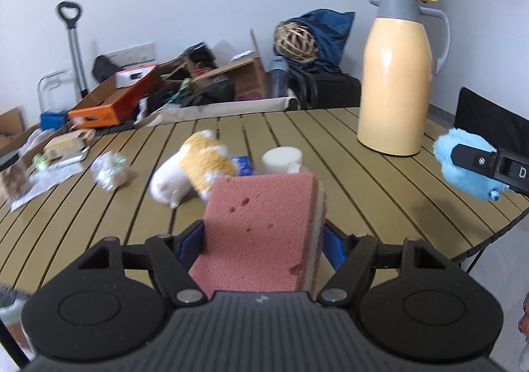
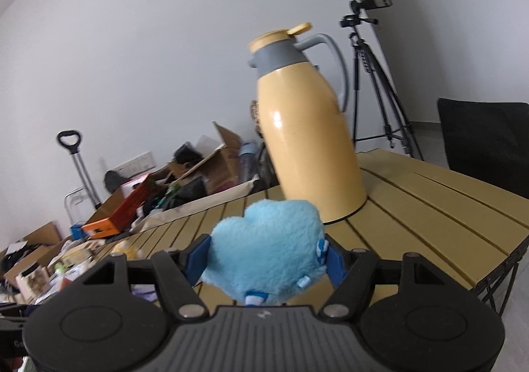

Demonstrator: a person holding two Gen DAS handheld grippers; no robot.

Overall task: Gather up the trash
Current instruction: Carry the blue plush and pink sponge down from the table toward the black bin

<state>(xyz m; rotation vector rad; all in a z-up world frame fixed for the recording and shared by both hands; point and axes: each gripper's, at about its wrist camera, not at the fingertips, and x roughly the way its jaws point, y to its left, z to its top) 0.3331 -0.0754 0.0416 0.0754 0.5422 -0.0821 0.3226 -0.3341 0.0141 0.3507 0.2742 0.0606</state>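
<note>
Left wrist view: my left gripper (image 1: 263, 241), jaws part-way apart, clamps a pink rectangular foam sponge (image 1: 261, 233) between its blue pads. On the tan slatted table (image 1: 330, 154): yellow-and-white plush toy (image 1: 195, 170) at 11 o'clock, crumpled clear plastic wrapper (image 1: 110, 170) at 10 o'clock, tall cream thermos jug with grey handle (image 1: 396, 74) at 1 o'clock. Right wrist view: my right gripper (image 2: 266, 261), likewise half-spread, grips a fluffy light-blue plush toy (image 2: 267, 259) above the table's near edge.
</note>
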